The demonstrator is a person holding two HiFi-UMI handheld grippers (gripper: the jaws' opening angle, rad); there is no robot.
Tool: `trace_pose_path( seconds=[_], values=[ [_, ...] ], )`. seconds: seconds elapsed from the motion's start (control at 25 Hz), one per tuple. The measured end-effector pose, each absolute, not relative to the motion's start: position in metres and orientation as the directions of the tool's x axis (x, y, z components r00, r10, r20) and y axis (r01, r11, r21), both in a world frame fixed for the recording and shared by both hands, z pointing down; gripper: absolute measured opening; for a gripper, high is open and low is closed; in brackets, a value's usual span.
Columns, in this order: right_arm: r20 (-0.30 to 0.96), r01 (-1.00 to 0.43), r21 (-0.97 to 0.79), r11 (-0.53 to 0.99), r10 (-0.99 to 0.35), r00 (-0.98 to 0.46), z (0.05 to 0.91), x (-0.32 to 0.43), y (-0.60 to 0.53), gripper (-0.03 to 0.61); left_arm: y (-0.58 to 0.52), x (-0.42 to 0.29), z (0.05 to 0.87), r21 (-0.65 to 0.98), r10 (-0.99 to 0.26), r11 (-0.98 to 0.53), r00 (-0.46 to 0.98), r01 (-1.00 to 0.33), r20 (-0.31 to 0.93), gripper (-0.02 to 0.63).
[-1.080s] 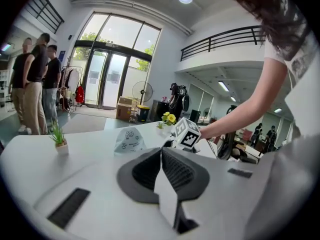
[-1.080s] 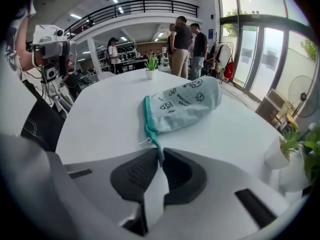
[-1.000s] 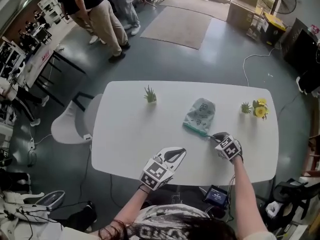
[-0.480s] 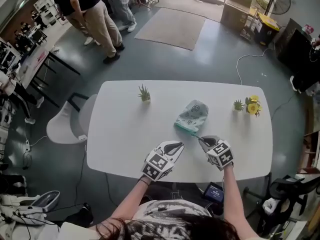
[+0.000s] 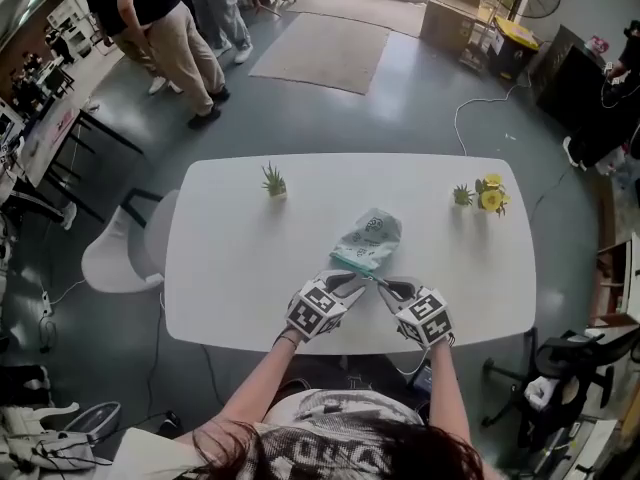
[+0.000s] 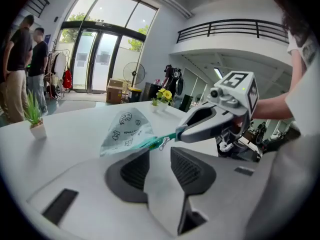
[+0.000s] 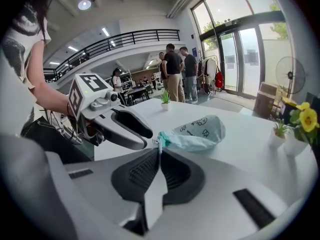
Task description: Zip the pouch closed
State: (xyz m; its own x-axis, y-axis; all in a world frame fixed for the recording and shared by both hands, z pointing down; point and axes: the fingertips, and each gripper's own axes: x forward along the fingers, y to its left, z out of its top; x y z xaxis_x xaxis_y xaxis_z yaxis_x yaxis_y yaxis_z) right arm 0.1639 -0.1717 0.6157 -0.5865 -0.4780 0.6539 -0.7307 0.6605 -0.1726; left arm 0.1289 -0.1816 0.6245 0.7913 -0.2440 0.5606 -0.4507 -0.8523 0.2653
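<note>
A pale green printed pouch (image 5: pixel 366 240) with a teal zip edge lies on the white table (image 5: pixel 240 268), near its front edge. My right gripper (image 5: pixel 384 286) is shut on the zip pull (image 7: pixel 158 143) at the pouch's near end and lifts that end a little. My left gripper (image 5: pixel 357 281) sits just left of it, close to the teal zip edge (image 6: pixel 147 144). Its jaws are opening and nothing is between them. In the left gripper view the right gripper (image 6: pixel 210 121) crosses in front from the right. In the right gripper view the pouch (image 7: pixel 195 133) stretches away beyond the pads.
A small green plant (image 5: pixel 273 181) stands at the table's back left. A yellow flower pot (image 5: pixel 490 196) and a tiny plant (image 5: pixel 462 196) stand at the back right. A white chair (image 5: pixel 115 258) is at the table's left end. People (image 5: pixel 150 28) stand on the floor beyond.
The right gripper has drawn the pouch's near end left and toward the table's front edge. The left gripper has come forward to the zip edge, and its jaws have gone from shut to open.
</note>
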Motion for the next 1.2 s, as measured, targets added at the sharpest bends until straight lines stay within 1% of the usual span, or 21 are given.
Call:
trace_pose_path(
  seconds=[0.24, 0.52, 0.56, 0.6, 0.64, 0.8, 0.96, 1.2],
  values=[
    [0.659, -0.733, -0.169, 0.659, -0.477, -0.581, 0.616, 0.163, -0.164, 0.017, -0.174, 0.136, 0.641, 0.3, -0.191, -0.853, 0.79, -0.427, 0.583, 0.127],
    [0.662, -0.745, -0.166, 0.646, -0.487, -0.57, 0.617, 0.164, -0.16, 0.017, -0.17, 0.147, 0.635, 0.273, -0.183, -0.873, 0.79, -0.404, 0.585, 0.122],
    [0.662, -0.747, -0.166, 0.643, -0.489, -0.568, 0.617, 0.164, -0.16, 0.017, -0.17, 0.147, 0.633, 0.266, -0.186, -0.875, 0.79, -0.403, 0.584, 0.114],
    [0.663, -0.75, -0.164, 0.64, -0.492, -0.565, 0.617, 0.164, -0.16, 0.017, -0.171, 0.147, 0.63, 0.261, -0.192, -0.876, 0.791, -0.404, 0.581, 0.077],
    [0.664, -0.753, -0.163, 0.638, -0.493, -0.562, 0.617, 0.164, -0.16, 0.017, -0.172, 0.147, 0.628, 0.259, -0.199, -0.876, 0.794, -0.407, 0.575, 0.055],
    [0.66, -0.757, -0.166, 0.632, -0.499, -0.561, 0.617, 0.165, -0.16, 0.016, -0.174, 0.148, 0.627, 0.267, -0.206, -0.869, 0.795, -0.417, 0.571, 0.053],
    [0.662, -0.755, -0.161, 0.636, -0.497, -0.56, 0.616, 0.165, -0.159, 0.015, -0.17, 0.148, 0.63, 0.289, -0.193, -0.857, 0.787, -0.426, 0.586, 0.026],
    [0.652, -0.746, -0.18, 0.642, -0.49, -0.579, 0.616, 0.163, -0.159, 0.014, -0.175, 0.14, 0.63, 0.31, -0.21, -0.832, 0.777, -0.461, 0.594, 0.021]
  ],
)
